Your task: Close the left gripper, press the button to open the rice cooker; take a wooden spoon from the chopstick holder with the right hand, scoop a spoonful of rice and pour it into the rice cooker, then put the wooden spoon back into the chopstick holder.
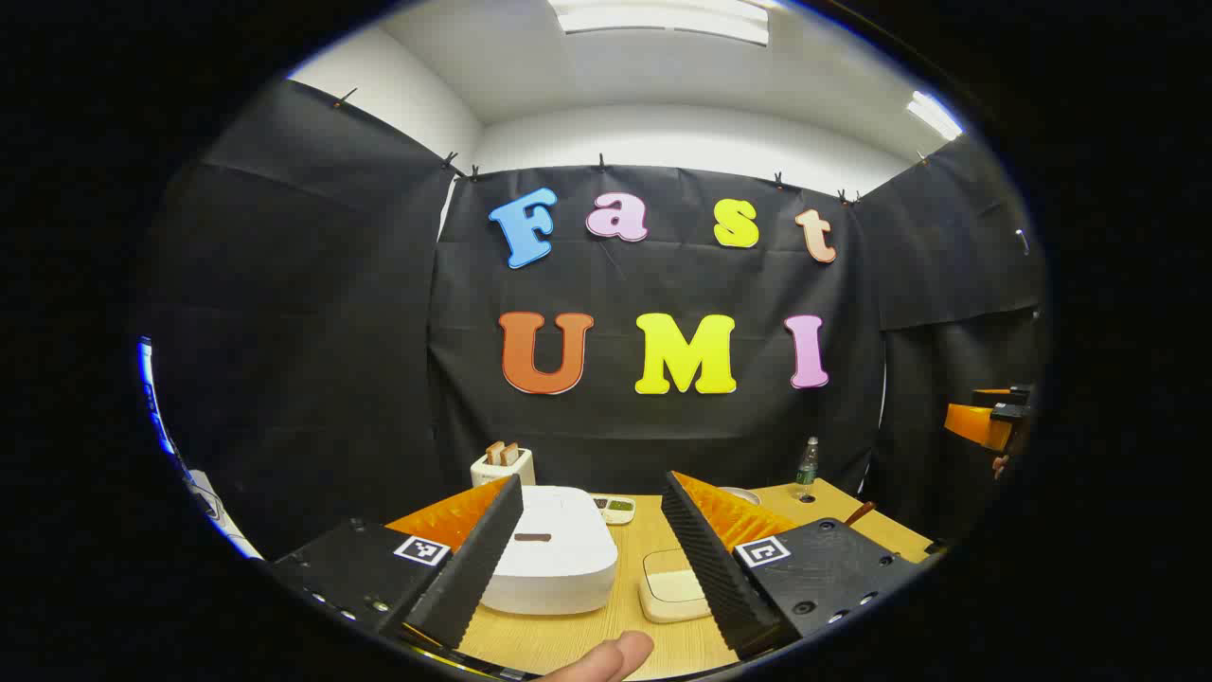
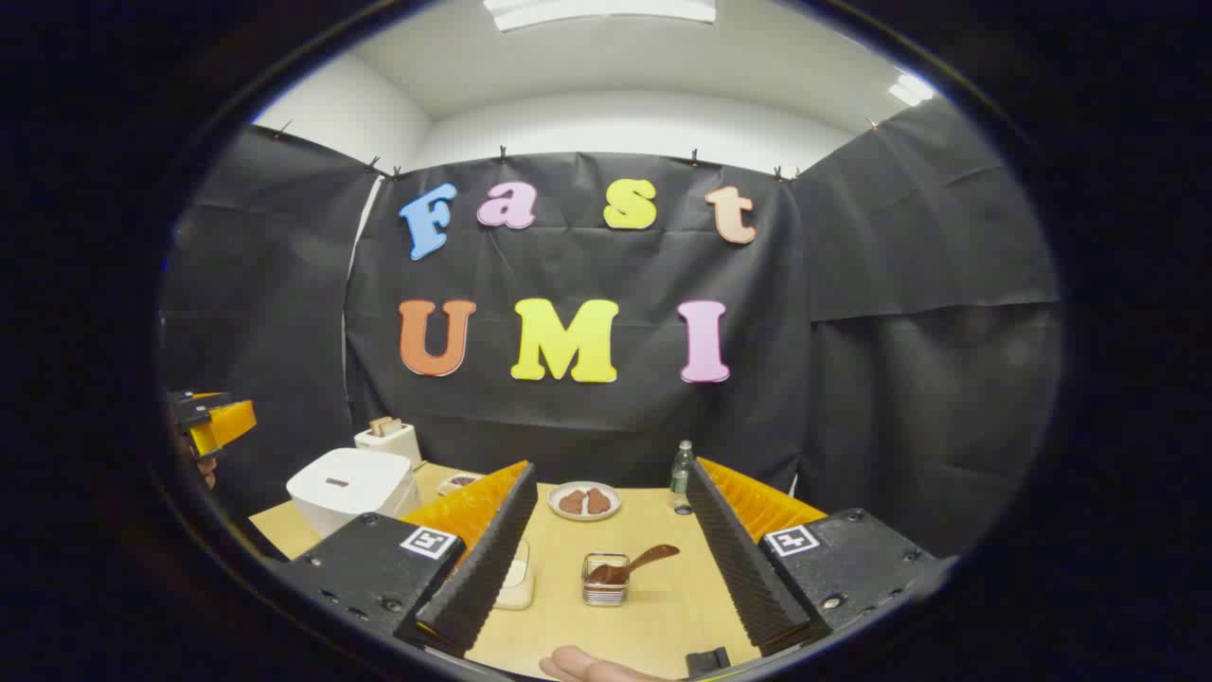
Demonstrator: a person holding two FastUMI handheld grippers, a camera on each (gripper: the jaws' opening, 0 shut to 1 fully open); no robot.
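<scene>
Currently the wooden table (image 1: 653, 549) carries everything, with both grippers held above its near edge.

Rice cooker (image 1: 554, 559): white, lid down, on the table's left part. In the left gripper view it sits partly behind that gripper's left finger; in the right gripper view it is far left (image 2: 350, 483).

Left gripper (image 1: 592, 559): fingers wide apart, nothing between them, not touching the cooker. A fingertip (image 1: 606, 655) of the holding hand shows at the bottom edge. The same gripper appears at the left edge of the right gripper view (image 2: 213, 421), well above the table.

Right gripper (image 2: 611, 559): also wide open and empty, apart from the items below. It shows at the right edge of the left gripper view (image 1: 989, 421).

White toaster (image 1: 502, 464) with two slices stands behind the cooker. A plate (image 2: 584, 500) with brown food sits mid-table at the back, and a bottle (image 2: 680, 474) stands just to its right.

A pale square container (image 1: 672, 597) lies beside the cooker, on its right.

Chopstick holder (image 2: 606, 580): small clear tub, between the right gripper's fingers in that view, farther off on the table. Wooden spoon (image 2: 636, 565) rests in it, handle tilted up to the right.

A small compartment dish (image 1: 615, 509) sits behind the cooker.
</scene>
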